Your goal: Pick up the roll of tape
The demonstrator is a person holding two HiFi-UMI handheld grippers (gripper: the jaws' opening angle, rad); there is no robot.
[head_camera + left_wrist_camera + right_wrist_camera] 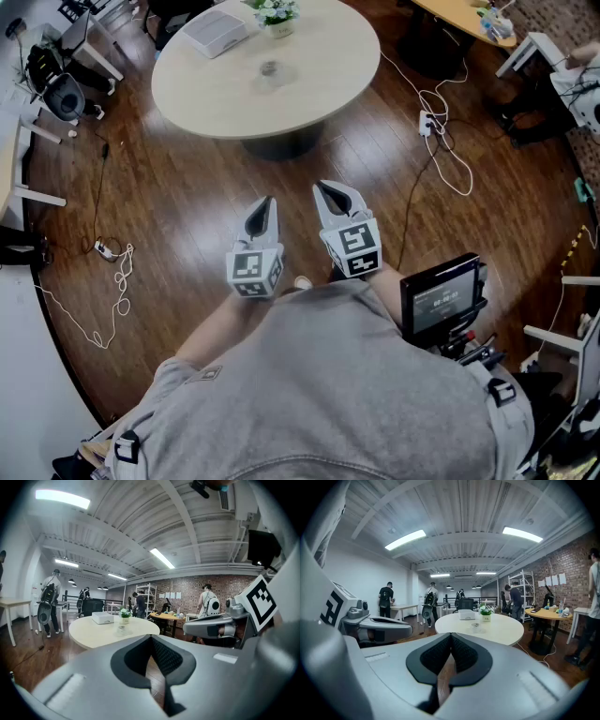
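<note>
Grey left tongs (263, 206) and right tongs (339, 195) are both pressed together and empty, held over the wooden floor (187, 187), well apart from the round surface (319, 103). Unless one pair spreads before arrival, it will likely shove the roll of tape (270, 68) instead of straddling it. An overshoot could tip the flower pot (277, 26) just beyond. The roll appears to lie flat near the surface's middle, small, translucent, faint against the pale top.
</note>
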